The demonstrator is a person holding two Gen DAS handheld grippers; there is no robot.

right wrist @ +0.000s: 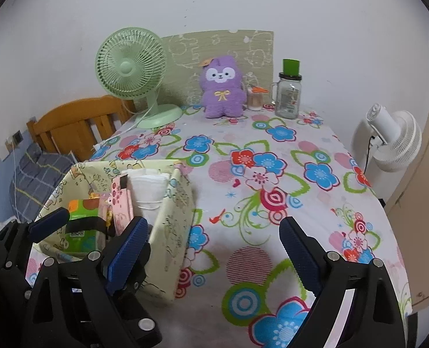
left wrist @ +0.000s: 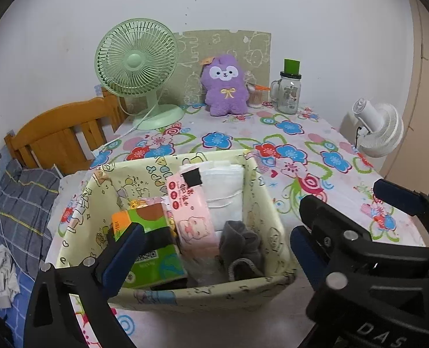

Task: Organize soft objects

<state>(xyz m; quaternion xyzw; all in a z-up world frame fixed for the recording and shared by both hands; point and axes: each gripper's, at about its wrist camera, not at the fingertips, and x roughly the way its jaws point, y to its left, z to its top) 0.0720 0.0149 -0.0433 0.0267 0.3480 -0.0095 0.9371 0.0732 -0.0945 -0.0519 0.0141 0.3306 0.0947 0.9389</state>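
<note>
the purple plush toy [left wrist: 227,84] is seen upright at the upper centre of both views, at the far edge of the desk [left wrist: 310,156], leaning against a patterned board [left wrist: 255,46] and well apart from both tools. the fabric storage bin [left wrist: 269,203] sits at the lower centre of the left wrist view and the lower left of the right wrist view.

handling, as judged: the plush is expected to be light, soft and compressible, with a fuzzy, non-slippery pile. it is best taken across the body below the head, where the stuffing can be squeezed; the ears and the small yellow bow would give a poor hold. no fragility is expected, but the glass jar [left wrist: 288,94] and a small container with an orange lid [left wrist: 256,95] stand just beside it and could be knocked.

the bin is already filled with a green tissue pack [left wrist: 153,264], a pink packet [left wrist: 192,217], folded white cloth [left wrist: 223,185] and grey socks [left wrist: 240,243]; its walls are soft and may fold under pressure.

the left hand-held gripper [left wrist: 214,249] is held with jaws wide apart over the bin, nothing clamped. the right hand-held gripper [right wrist: 214,249] is likewise spread, empty, above the desk beside the bin.

legible writing: "happy" is partly readable on the bin's inner wall, and "das" on the gripper body at the lower right of the left view. a qr code shows on the green pack; the pink packet's red print is too small to be read.
</note>
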